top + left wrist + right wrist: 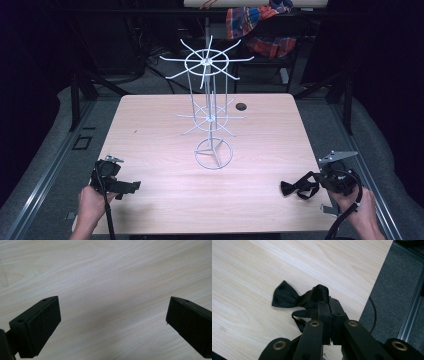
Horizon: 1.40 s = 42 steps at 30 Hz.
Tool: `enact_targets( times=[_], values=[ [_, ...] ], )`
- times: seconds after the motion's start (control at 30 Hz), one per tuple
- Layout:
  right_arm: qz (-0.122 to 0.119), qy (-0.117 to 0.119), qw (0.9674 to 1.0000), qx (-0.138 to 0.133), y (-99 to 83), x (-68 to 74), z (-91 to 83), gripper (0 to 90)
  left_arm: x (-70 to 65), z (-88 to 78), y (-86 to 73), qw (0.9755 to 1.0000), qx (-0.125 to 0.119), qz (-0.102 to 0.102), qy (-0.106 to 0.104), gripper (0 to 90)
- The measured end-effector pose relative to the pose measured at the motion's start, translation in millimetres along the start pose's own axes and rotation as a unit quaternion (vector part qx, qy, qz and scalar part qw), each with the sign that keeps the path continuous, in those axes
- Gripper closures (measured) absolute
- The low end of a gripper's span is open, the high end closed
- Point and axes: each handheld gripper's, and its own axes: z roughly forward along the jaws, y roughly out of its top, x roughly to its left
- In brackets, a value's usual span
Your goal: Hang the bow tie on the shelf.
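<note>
Where the high view looks down, a pale wooden table point(150, 150) lies with wide bare board on both sides of a white wire rack point(210, 107) standing near the middle. Left gripper point(131, 186) sits at the near left corner, held in a hand point(90, 205), close to the near edge. Right gripper point(306, 184) sits at the near right corner, close to the right edge, with a black bow tie point(290, 188) at its tip pointing toward the table's middle. Grey floor borders the table on both sides; a checked cloth point(260, 25) hangs beyond the far edge.

Left gripper view: jaws stand wide apart, with bare wood grain between them.

Right gripper view: jaws are pressed together, clamped on the bow tie point(287, 297) at one end. One wing and the strap lie on the wood just ahead of and left of the jaw tips. Table edge runs close on the right, with grey floor and a metal rail point(412, 312) beyond.
</note>
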Motion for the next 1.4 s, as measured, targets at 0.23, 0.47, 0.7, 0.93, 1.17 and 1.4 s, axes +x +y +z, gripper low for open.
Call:
enact_targets(
  times=[0.23,0.47,0.7,0.93,1.17,1.4],
  values=[
    [-0.006,0.0,0.9998,-0.016,7.1,4.4,-9.2,89.7,-0.3,0.3,0.0,1.0,-0.002,0.001,-0.002,0.0],
    [-0.017,0.006,0.9994,-0.028,16.4,9.8,-16.8,89.7,-0.6,0.5,0.1,1.0,-0.007,0.002,-0.004,0.0],
    [-0.028,0.013,0.9985,-0.044,27.6,18.0,-23.2,89.7,-0.9,1.3,0.2,1.0,-0.009,0.002,-0.003,0.0],
    [-0.042,0.016,0.9977,-0.051,39.7,22.5,-25.9,89.7,-1.0,0.9,0.1,0.9999,-0.01,0.002,-0.003,0.0],
    [-0.055,0.02,0.9964,-0.061,54.5,26.3,-27.4,89.8,-0.9,1.7,-0.2,1.0,-0.009,-0.001,-0.002,0.0],
    [-0.07,0.023,0.9947,-0.071,71.5,31.9,-28.3,90.0,-1.7,0.2,-0.3,0.9999,-0.014,0.002,-0.004,0.0]
  ],
)
